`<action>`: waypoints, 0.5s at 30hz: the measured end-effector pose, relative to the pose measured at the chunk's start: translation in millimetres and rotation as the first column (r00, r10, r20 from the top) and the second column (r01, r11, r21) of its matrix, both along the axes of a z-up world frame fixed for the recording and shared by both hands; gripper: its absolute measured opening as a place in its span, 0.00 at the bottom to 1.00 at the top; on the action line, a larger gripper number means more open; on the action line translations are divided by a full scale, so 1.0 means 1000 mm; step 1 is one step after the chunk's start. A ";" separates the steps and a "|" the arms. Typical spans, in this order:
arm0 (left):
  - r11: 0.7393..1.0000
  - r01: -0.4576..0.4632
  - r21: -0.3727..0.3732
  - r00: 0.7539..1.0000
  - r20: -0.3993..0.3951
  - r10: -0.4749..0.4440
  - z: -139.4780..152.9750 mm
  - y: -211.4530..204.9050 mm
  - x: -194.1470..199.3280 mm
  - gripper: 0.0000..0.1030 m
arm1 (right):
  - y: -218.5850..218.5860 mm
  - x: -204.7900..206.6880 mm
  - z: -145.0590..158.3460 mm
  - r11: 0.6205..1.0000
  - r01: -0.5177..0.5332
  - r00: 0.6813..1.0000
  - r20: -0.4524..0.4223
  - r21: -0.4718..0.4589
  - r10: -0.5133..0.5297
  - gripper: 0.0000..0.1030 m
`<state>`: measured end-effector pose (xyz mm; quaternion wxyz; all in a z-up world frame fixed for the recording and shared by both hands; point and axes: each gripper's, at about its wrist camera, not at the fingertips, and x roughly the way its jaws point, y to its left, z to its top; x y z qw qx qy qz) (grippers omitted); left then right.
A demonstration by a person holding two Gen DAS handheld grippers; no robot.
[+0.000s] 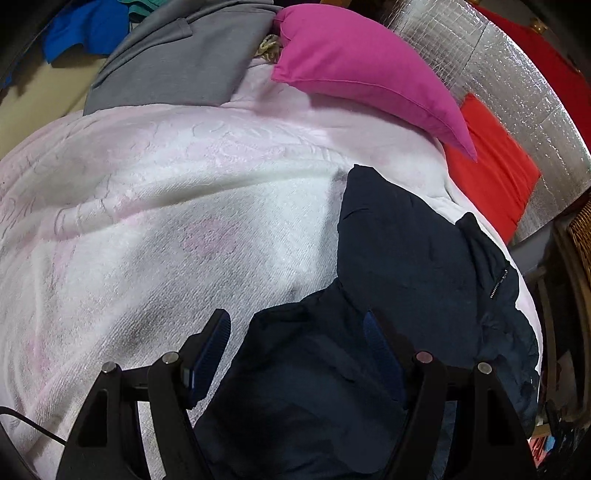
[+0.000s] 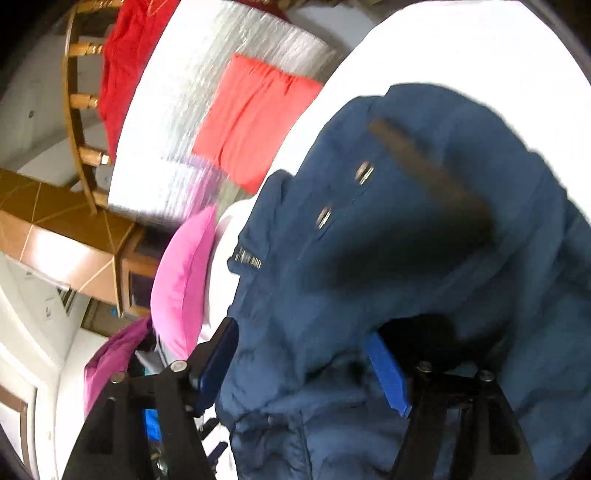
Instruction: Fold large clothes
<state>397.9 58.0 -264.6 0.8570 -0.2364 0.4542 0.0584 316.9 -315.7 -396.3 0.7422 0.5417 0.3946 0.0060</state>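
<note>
A large navy padded jacket [image 1: 413, 258] lies partly folded on a white-pink fleece blanket [image 1: 147, 221]. In the right wrist view the jacket [image 2: 424, 240] shows two metal snaps and a zipper end. My left gripper [image 1: 299, 332] is open just above the jacket's near edge, with fabric between its blue-padded fingers [image 1: 214, 347]. My right gripper [image 2: 303, 350] is open too, and jacket fabric bulges between its fingers [image 2: 388, 373]. The right wrist view is blurred.
A magenta pillow [image 1: 369, 70] and a red cloth [image 1: 491, 170] lie at the far side on a silver foil mat [image 1: 517, 92]. A grey garment [image 1: 177, 59] and a blue one [image 1: 85, 29] lie far left. A wooden chair [image 2: 81, 103] stands beyond the bed.
</note>
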 end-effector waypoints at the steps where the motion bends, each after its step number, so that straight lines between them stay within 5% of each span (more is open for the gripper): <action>1: 1.000 0.001 0.002 1.000 0.002 -0.001 0.000 0.000 0.000 0.73 | -0.007 -0.003 -0.001 1.000 0.020 1.000 -0.008 0.010 -0.020 0.72; 6: 1.000 0.001 0.005 1.000 0.022 -0.002 0.003 -0.002 0.000 0.73 | -0.044 -0.004 -0.018 0.983 0.158 0.987 -0.055 0.096 -0.153 0.71; 8: 1.000 0.008 0.013 1.000 0.021 -0.008 0.002 -0.004 0.001 0.73 | -0.050 -0.001 -0.020 0.977 0.180 0.982 -0.077 0.119 -0.171 0.57; 11: 1.000 0.012 0.019 1.000 0.021 -0.013 0.002 -0.007 0.002 0.73 | -0.046 0.011 -0.016 0.991 0.132 0.985 -0.119 0.018 -0.129 0.26; 15: 0.999 0.015 0.037 1.000 0.027 -0.016 0.004 -0.009 0.002 0.73 | -0.034 0.010 0.019 0.987 0.079 0.995 -0.041 -0.136 -0.086 0.18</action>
